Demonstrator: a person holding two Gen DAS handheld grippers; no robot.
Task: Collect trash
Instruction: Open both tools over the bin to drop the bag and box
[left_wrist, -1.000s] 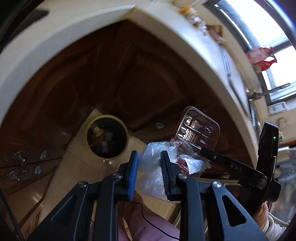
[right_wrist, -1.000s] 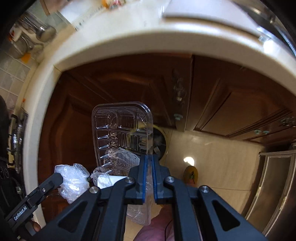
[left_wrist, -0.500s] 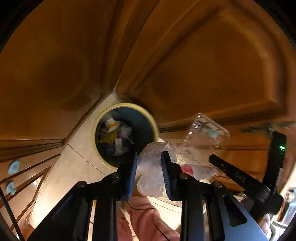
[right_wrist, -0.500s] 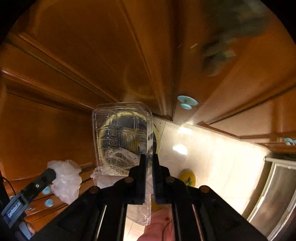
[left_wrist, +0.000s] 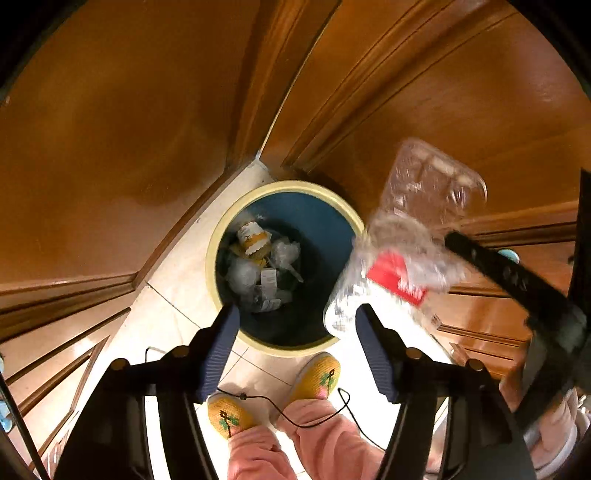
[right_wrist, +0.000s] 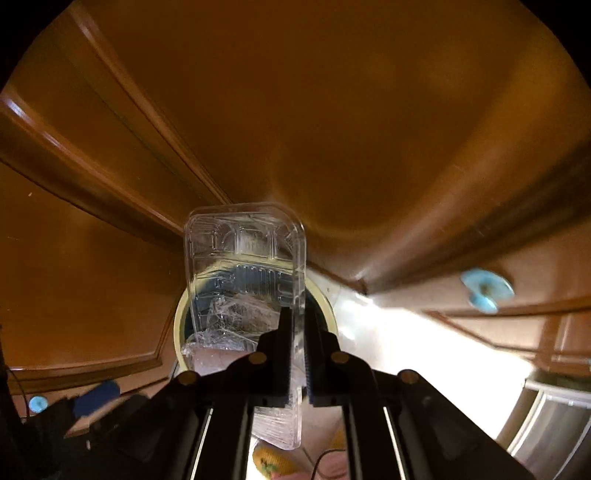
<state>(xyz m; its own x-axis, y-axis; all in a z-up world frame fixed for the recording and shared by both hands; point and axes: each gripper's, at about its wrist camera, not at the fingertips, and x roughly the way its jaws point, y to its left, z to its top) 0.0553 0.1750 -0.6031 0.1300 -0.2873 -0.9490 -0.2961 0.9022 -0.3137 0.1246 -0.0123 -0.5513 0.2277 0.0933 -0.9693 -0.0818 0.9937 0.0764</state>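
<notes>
The clear plastic tray is pinched by its edge in the right gripper, above the trash bin. The left gripper, its jaws just having opened, stands spread and empty over the bin's near rim.

The cabinet doors are varnished wood, glossy and smooth. At twelve o'clock from the right gripper, the clear plastic tray is thin, ribbed and shiny. The bin has a matt cream rim of plastic (its inner wall is dark blue). The floor tiles are pale and polished. At six o'clock in the left view, the slippers look knitted, and the trousers soft pink cloth.
</notes>
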